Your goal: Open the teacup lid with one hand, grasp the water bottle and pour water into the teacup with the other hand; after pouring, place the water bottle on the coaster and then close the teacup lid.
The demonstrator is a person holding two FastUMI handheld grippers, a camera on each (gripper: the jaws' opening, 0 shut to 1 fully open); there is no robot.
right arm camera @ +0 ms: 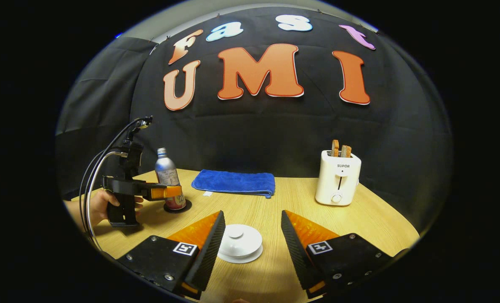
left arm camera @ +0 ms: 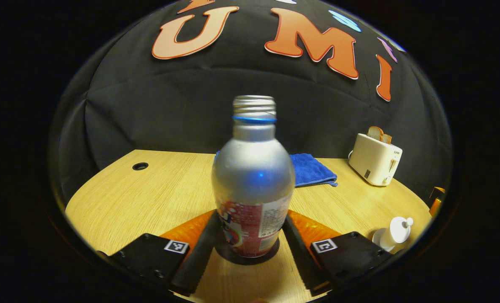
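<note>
Fingers of my left gripper (left arm camera: 250, 248) flank the water bottle (left arm camera: 252, 185) in the left gripper view, one on each side of its labelled lower body; whether they press it or stand just clear I cannot tell. The uncapped aluminium bottle stands upright on the dark round coaster (left arm camera: 246, 256), on the wooden table (left arm camera: 149, 198). Far right, near the table edge, the white lidded teacup (left arm camera: 395, 233) appears small, the lid seemingly on. Behind lie a folded blue towel (left arm camera: 313, 168) and a white toaster (left arm camera: 375, 159) with bread in its slots. In the right gripper view my own fingers are spread wide, my right gripper (right arm camera: 252, 244) released and grasping nothing, with the teacup (right arm camera: 239, 244) sitting between and just beyond them, its knobbed lid (right arm camera: 238, 237) in place on the saucer-like base. Off to the left, my other hand (right arm camera: 100, 208) holds the left gripper (right arm camera: 166, 192) level, pointing sideways at the bottle (right arm camera: 168, 176), which rests on its coaster (right arm camera: 177, 207); cables arc up behind the handle. The towel (right arm camera: 233, 182) and toaster (right arm camera: 337, 176) line the back of the table (right arm camera: 380, 219). With bottle on coaster and lid on cup, I judge this either the very opening or the close of the task. If the opening, the next move calls for my right fingers to drop over the lid's knob, pinch it and lift straight up, while the left squeezes the bottle firmly.
</note>
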